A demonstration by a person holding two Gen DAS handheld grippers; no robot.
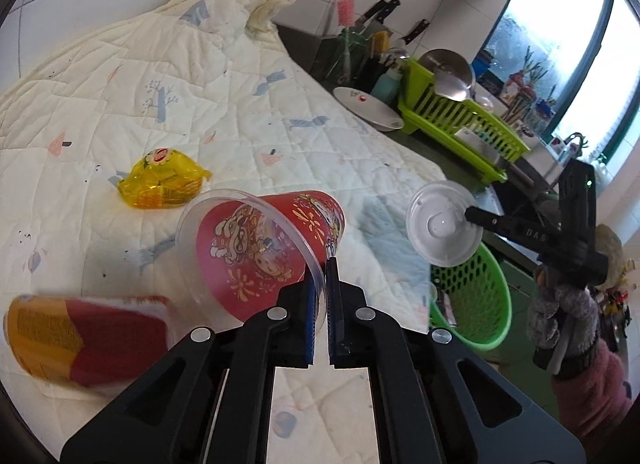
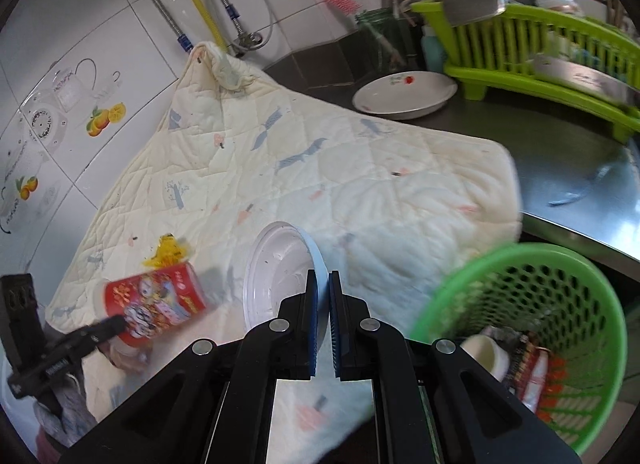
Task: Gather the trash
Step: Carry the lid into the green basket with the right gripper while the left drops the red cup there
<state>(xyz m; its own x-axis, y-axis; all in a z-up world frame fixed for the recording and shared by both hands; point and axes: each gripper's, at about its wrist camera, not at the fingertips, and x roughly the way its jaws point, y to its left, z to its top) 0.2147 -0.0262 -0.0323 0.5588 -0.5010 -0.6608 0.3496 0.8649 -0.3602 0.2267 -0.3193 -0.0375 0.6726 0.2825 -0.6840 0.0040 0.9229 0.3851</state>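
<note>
Left jaws (image 1: 320,276) pinching red cup (image 1: 268,248) rim, right jaws (image 2: 323,288) clamping lid (image 2: 276,276) edge

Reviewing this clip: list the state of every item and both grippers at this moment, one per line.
Left gripper: shut on the cup's rim.
Red printed plastic cup: tipped, open mouth toward camera, pinched at rim.
Right gripper: shut on the lid's edge.
White round plastic lid: held on edge, off the cloth.
Green perforated plastic basket: partly filled with trash.
Yellow crumpled wrapper: lying on the quilted cloth.
Orange-and-red packet: lying flat on the cloth.
</note>
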